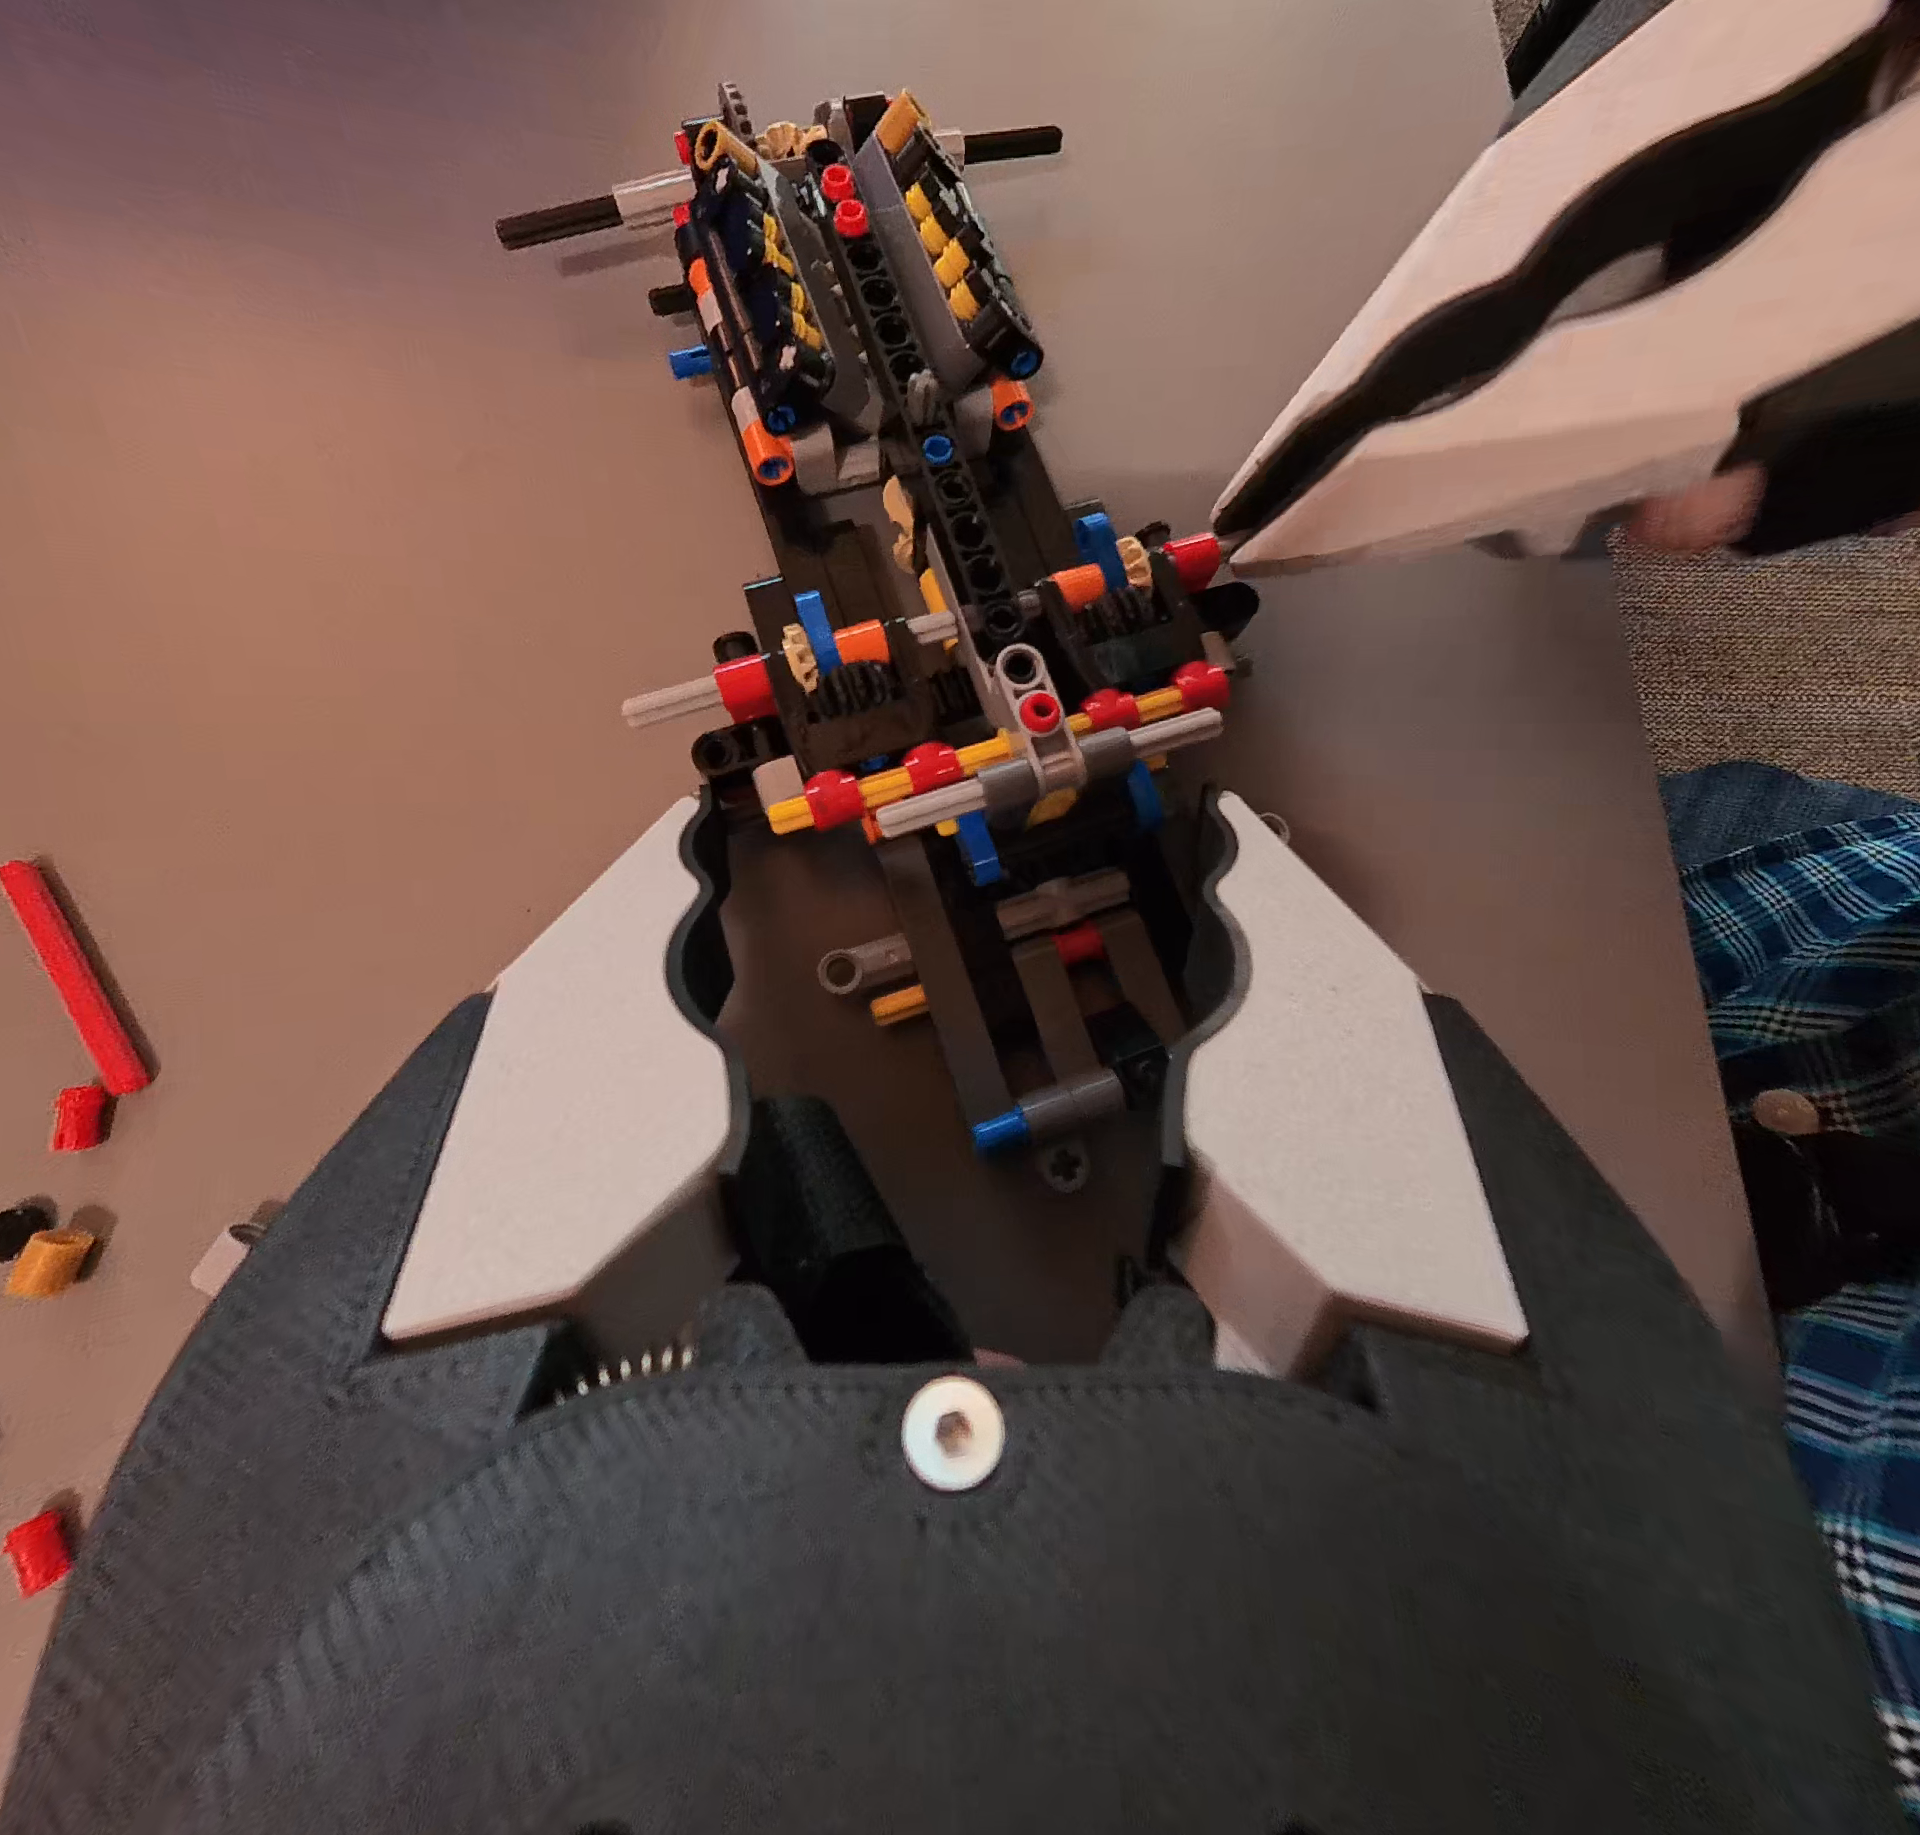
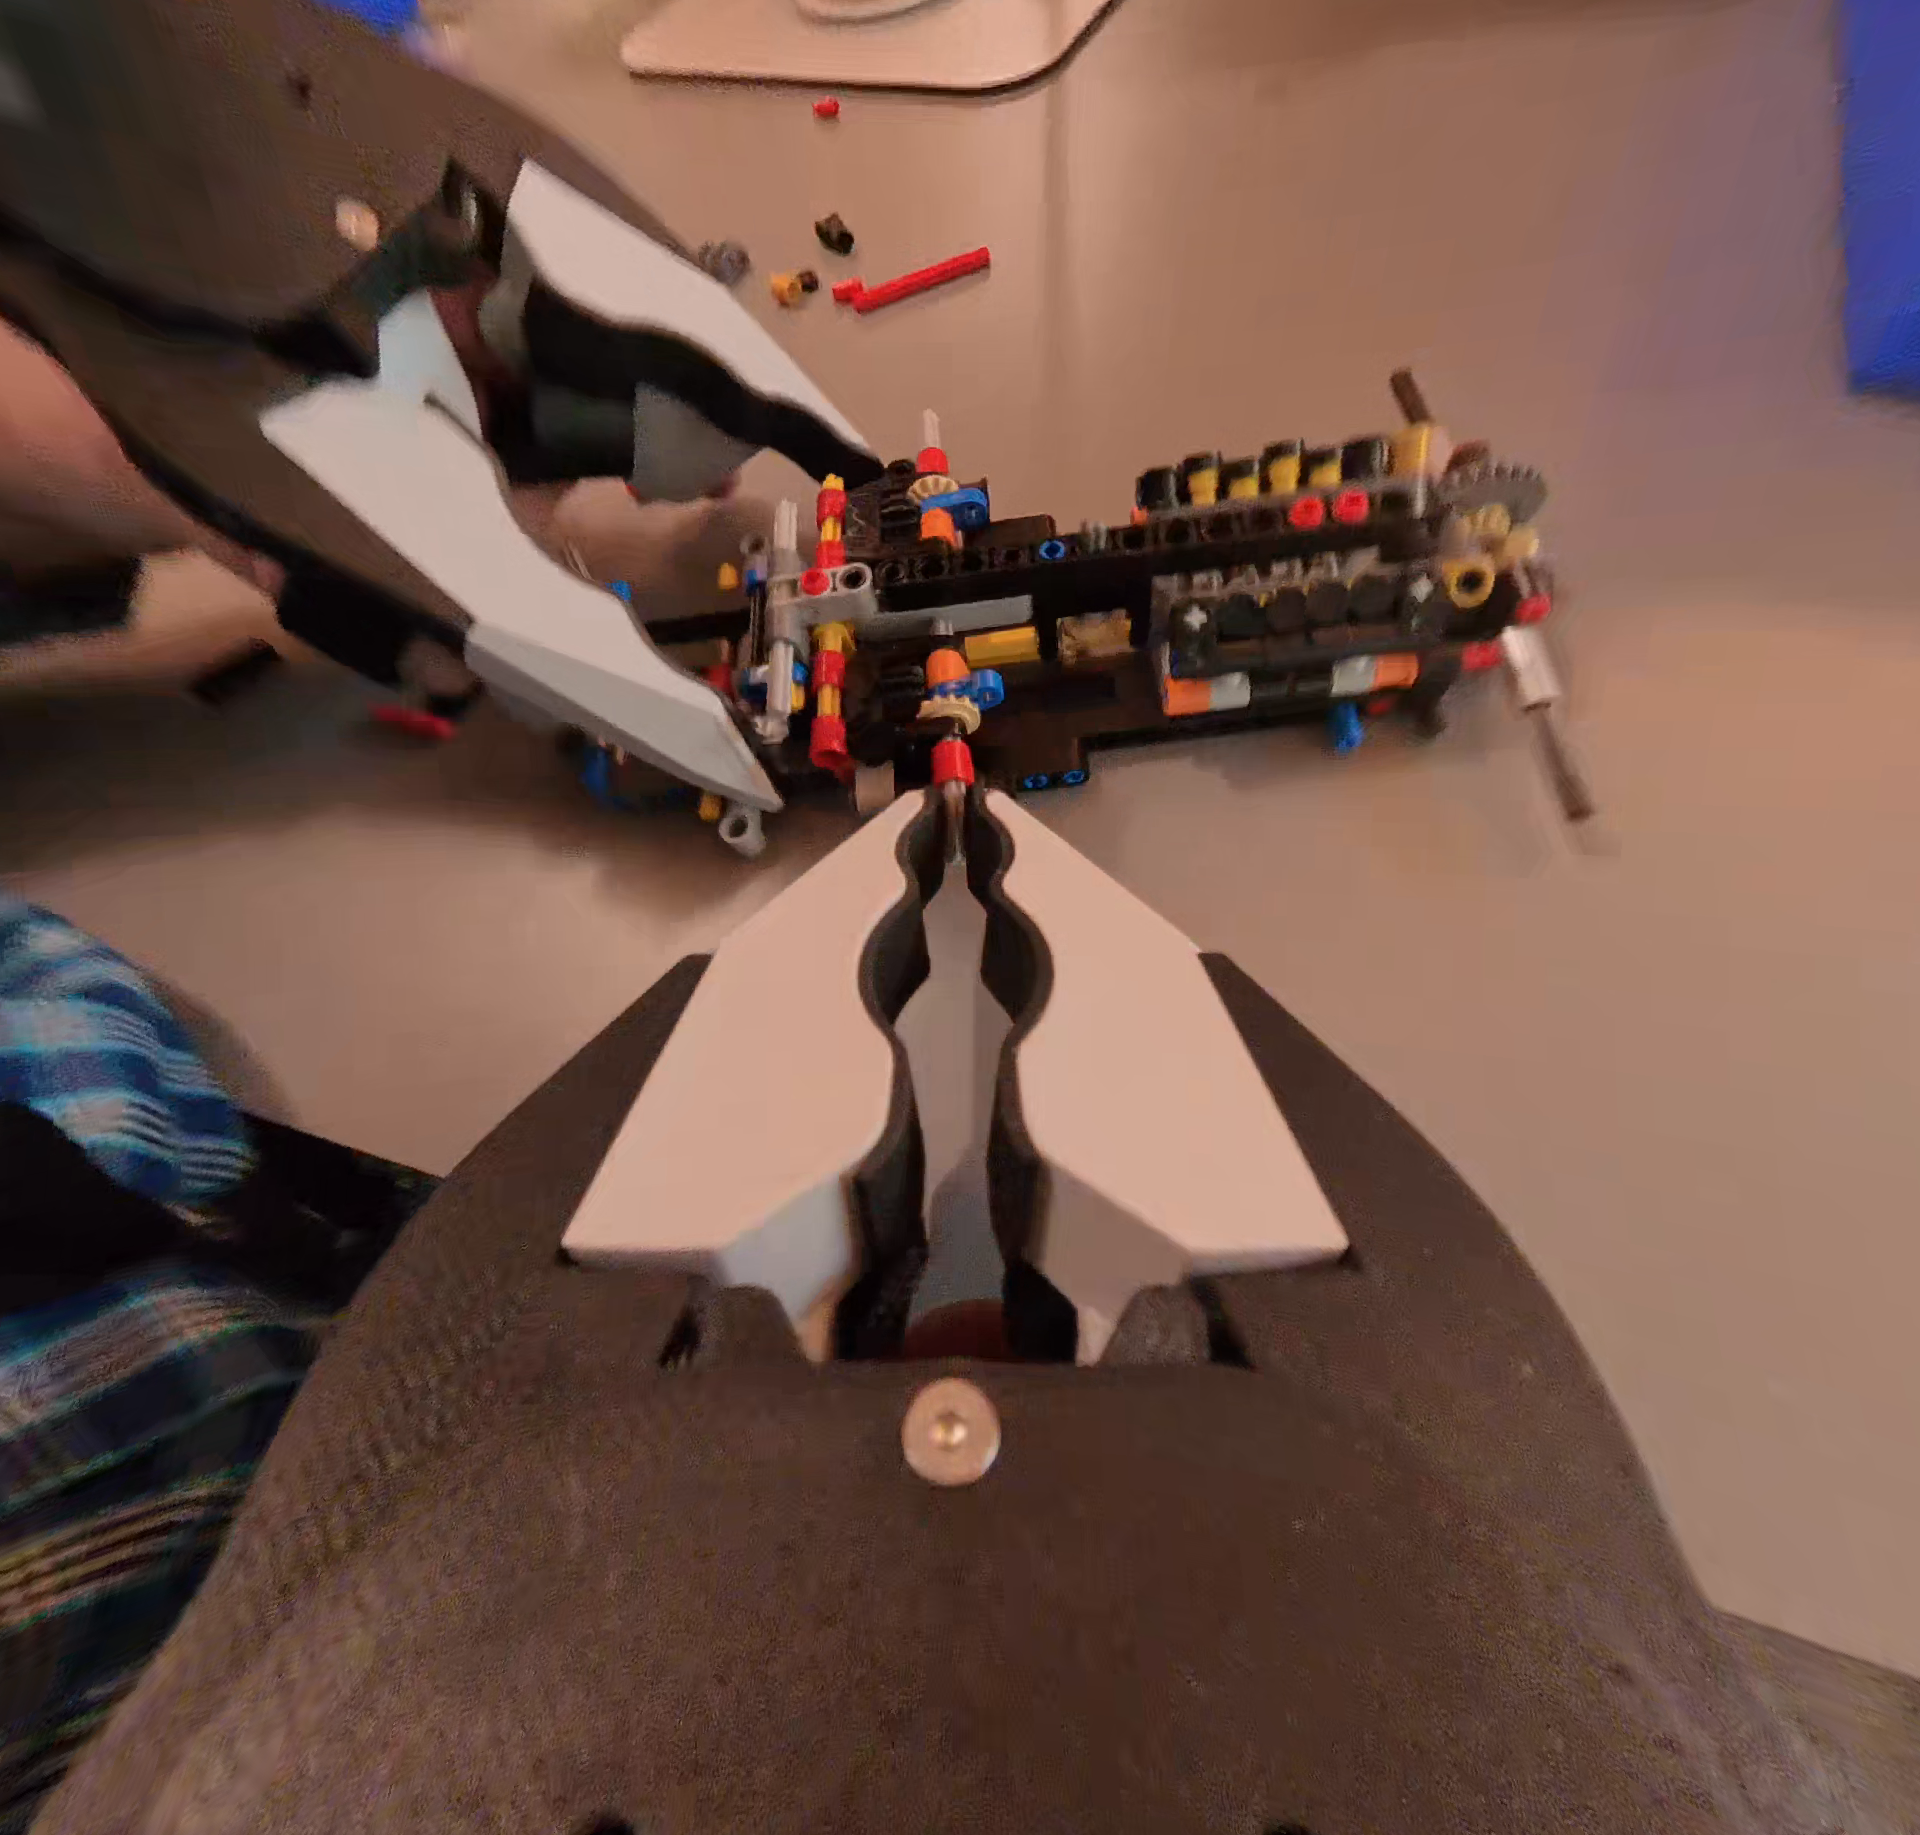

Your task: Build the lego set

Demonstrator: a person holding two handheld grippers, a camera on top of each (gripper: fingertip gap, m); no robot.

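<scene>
Steadying the long, mostly built black Lego chassis [image 1: 914, 559] between spread left jaws, I pinched its grey side axle [image 2: 952, 829] with the right jaws; loose red pieces [image 1: 73, 975] remained on the table [image 1: 312, 435].

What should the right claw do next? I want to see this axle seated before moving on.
Probably press straight in toward the chassis. The right claw pinches a thin grey axle behind the red bush, while the left claw straddles the model's near end to brace it.
</scene>
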